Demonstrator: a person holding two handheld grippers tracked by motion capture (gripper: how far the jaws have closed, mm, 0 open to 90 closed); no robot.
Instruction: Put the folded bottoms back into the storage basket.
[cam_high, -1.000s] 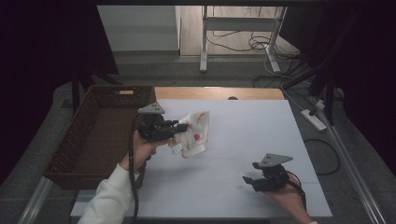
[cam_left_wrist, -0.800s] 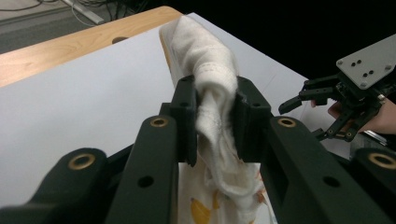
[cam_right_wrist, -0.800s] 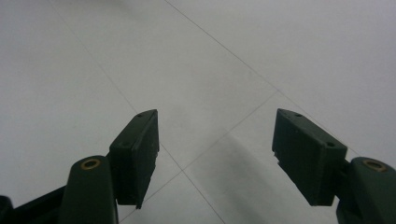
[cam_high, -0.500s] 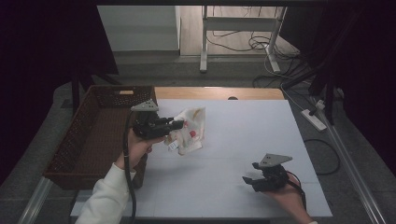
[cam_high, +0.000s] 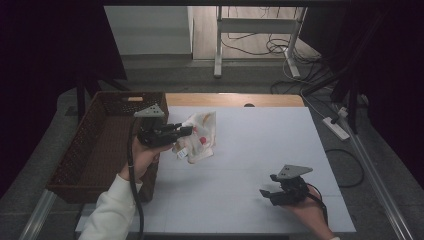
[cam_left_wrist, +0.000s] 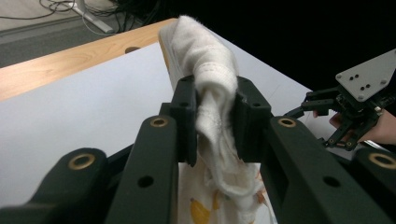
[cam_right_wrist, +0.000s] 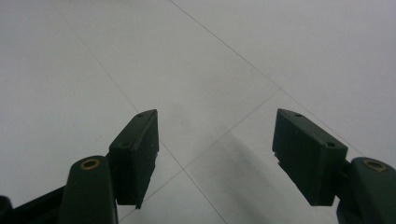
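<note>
A white cloth (cam_high: 201, 137) with red and yellow prints hangs above the white table (cam_high: 250, 150), near its left side. My left gripper (cam_high: 186, 131) is shut on the bunched upper edge of the cloth (cam_left_wrist: 211, 100), and the rest drapes down below the jaws. Near the table's front right my right gripper (cam_high: 266, 194) rests low over the surface, held by a hand. In the right gripper view, my right gripper (cam_right_wrist: 215, 154) stands open with nothing between its pads, only bare table under it.
A brown wicker basket (cam_high: 95, 150) stands along the table's left edge, just left of my left hand. A wooden strip (cam_high: 235, 99) runs along the far edge. Cables and a power strip (cam_high: 336, 128) lie on the floor to the right.
My left gripper has carried the cloth a little to the left, toward the basket. The right gripper has stayed where it was.
</note>
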